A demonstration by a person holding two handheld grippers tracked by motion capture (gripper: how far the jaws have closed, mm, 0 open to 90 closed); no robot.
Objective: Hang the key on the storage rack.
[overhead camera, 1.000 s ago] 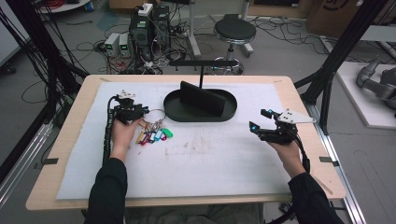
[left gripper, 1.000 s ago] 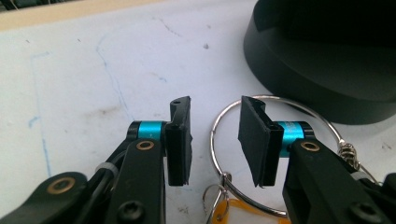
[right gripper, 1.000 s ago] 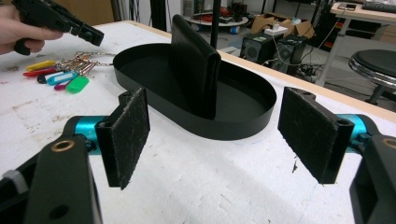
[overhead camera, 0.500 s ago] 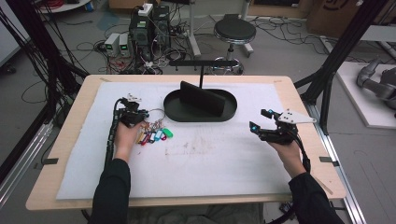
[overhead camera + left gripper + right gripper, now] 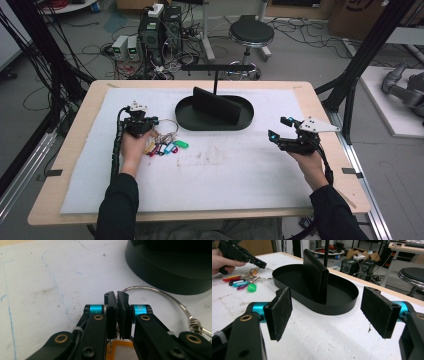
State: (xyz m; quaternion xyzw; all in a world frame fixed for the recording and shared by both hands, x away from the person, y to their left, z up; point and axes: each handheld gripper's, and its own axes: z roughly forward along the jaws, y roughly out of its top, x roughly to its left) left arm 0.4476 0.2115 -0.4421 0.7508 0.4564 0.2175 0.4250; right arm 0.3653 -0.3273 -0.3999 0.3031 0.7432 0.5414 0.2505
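Observation:
A wire key ring (image 5: 168, 128) with several coloured tags (image 5: 162, 147) lies on the white mat, left of a black oval tray (image 5: 215, 125). My left gripper (image 5: 154, 121) sits at the ring's left side. In the left gripper view its jaws have just closed, and my left gripper (image 5: 116, 296) is shut with the ring's wire (image 5: 160, 293) running in at its tips. An orange tag (image 5: 117, 350) shows below the jaws. My right gripper (image 5: 278, 128) hovers right of the tray. In its own view my right gripper (image 5: 329, 312) is open, nothing between its pads (image 5: 282, 312).
An upright black slab (image 5: 217, 106) stands in the tray, with a black T-shaped stand (image 5: 215, 75) behind it. The right gripper view looks at the tray wall (image 5: 337, 310), with the left hand and tags (image 5: 239, 282) beyond. Bare mat lies in front.
The left gripper's jaws have closed onto the ring's left side, and the hand shifted slightly. The right hand and gripper have stayed still.

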